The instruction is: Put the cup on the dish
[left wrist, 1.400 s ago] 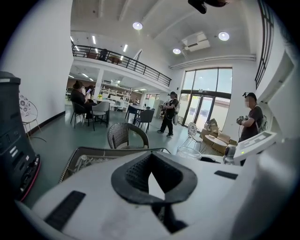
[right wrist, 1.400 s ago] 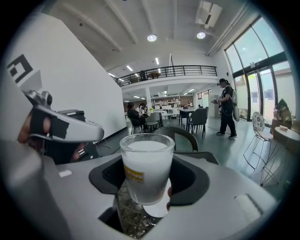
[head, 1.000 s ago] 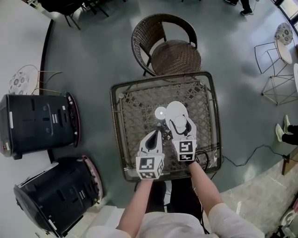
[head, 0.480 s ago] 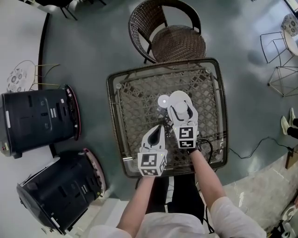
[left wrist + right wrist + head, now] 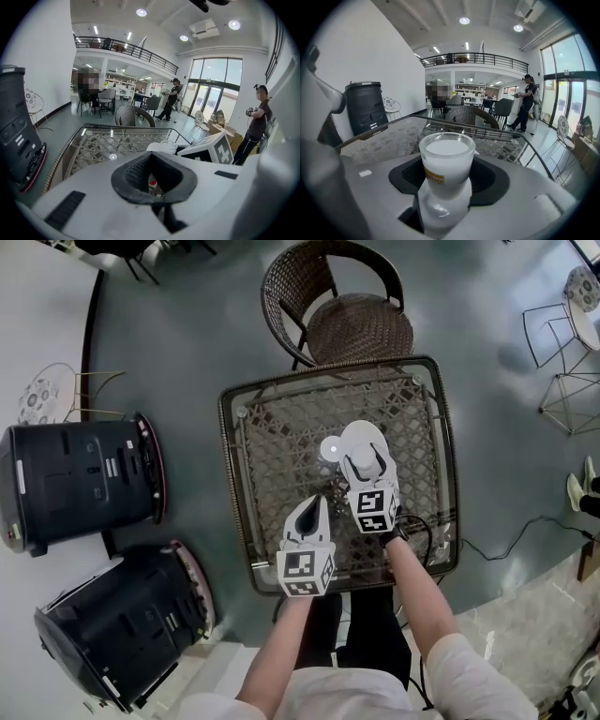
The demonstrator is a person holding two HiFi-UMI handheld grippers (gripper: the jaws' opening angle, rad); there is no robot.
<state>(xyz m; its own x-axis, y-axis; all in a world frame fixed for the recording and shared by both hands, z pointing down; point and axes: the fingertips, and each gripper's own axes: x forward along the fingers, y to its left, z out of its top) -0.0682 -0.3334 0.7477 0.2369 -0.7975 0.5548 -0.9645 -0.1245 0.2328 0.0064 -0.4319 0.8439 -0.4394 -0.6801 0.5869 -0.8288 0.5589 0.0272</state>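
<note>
Cup (image 5: 446,161) clamped between the jaws of the right gripper (image 5: 364,457), jaws part-way apart and pressing on its sides, rim facing away from the hand. Frosted white glass, round, with a yellow label on the wall and a glossier, narrower lower part.

Held over the middle of the table (image 5: 281,442), above the near side of the dish (image 5: 356,434); contact with the dish not determinable. Dish white, smooth, round, partly covered by the gripper. Small white round piece (image 5: 330,448) just beside the dish on its left; nature unclear.

Left gripper (image 5: 319,505) nearer the table's near edge, beside the right one, tips closed together, nothing held.

Table square with rounded corners, clear glass over woven lattice, dark rim. Wicker chair (image 5: 352,324) against the far edge. Black cable (image 5: 419,532) looped at the near right corner. Two black boxy units (image 5: 80,484) (image 5: 122,624) on the floor off the left edge.
</note>
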